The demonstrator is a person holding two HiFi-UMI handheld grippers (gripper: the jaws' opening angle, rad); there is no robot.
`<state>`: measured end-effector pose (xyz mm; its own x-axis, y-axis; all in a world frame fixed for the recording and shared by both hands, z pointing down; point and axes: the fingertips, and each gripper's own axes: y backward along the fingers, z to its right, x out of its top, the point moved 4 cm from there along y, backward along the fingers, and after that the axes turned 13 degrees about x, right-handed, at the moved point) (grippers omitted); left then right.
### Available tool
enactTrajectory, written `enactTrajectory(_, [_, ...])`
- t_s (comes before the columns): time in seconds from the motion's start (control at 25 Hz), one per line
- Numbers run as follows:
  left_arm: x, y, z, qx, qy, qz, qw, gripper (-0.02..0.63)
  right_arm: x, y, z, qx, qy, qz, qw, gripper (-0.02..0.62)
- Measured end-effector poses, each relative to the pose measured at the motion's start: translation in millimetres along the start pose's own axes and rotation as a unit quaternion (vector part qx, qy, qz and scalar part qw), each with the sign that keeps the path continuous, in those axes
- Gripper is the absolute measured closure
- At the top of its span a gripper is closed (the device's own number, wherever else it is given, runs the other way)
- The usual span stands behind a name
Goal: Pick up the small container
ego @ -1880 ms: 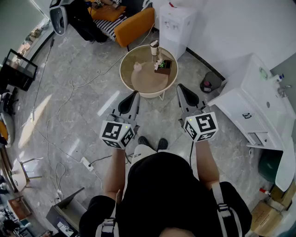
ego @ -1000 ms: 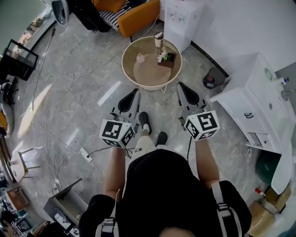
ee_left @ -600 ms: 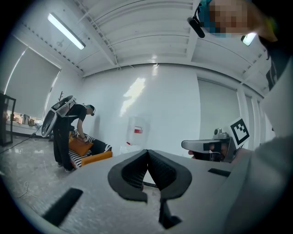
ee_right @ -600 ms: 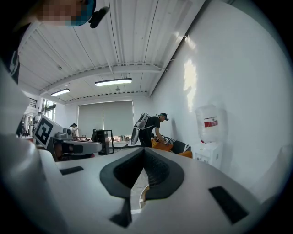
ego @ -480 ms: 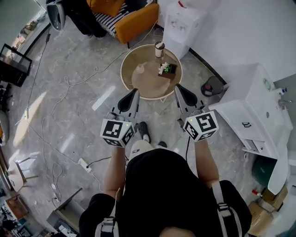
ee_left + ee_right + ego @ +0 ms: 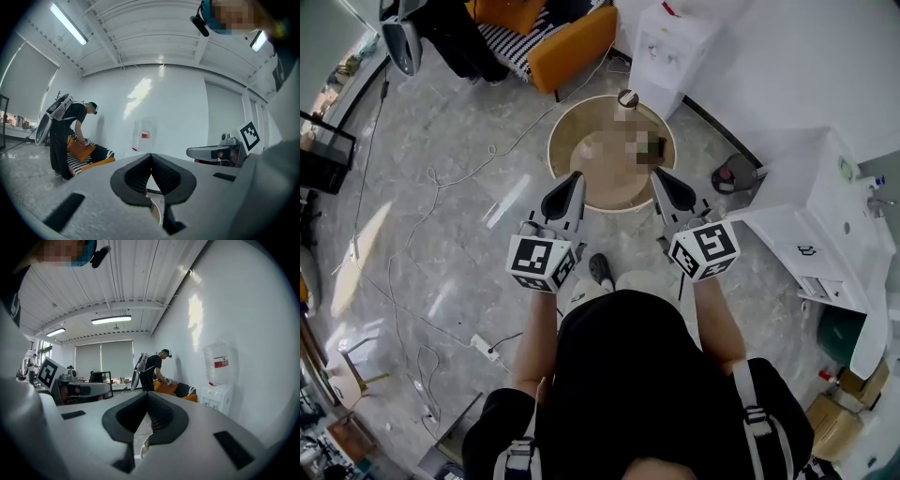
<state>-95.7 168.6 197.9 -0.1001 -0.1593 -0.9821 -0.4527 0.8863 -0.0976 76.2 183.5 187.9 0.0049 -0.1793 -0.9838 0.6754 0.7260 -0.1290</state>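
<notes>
Small container, apparently the cup, stands at the 12 o'clock rim of the round table; a blurred patch covers the table's middle. The left gripper and right gripper point at the near edge at about 7 and 5 o'clock, well apart from the cup. Each has its jaws pressed together with nothing between them. A water dispenser stands beyond at 1 o'clock.

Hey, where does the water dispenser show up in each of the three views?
Head view: water dispenser at top centre, right of the orange sofa.
Left gripper view: water dispenser mid-frame, above the closed jaws.
Right gripper view: water dispenser right of centre.
Shared landmark: the orange sofa, left of it everywhere.
</notes>
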Motion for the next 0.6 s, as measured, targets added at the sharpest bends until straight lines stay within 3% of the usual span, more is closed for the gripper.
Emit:
enactTrajectory(0.32, [-20.1, -24.3, -33.4, 0.007, 0.008, -0.025, 0.9996, 0.589, -15.2, -30.2, 13.4, -0.012, -0.008, -0.024, 1.0, 0.592])
enactTrajectory(0.6, [-37.5, -62.2, -45.0, 0.019, 0.014, -0.048, 0.9986, 0.589, -29.1, -56.1, 56.8, -0.006, -0.025, -0.038, 0.999, 0.592])
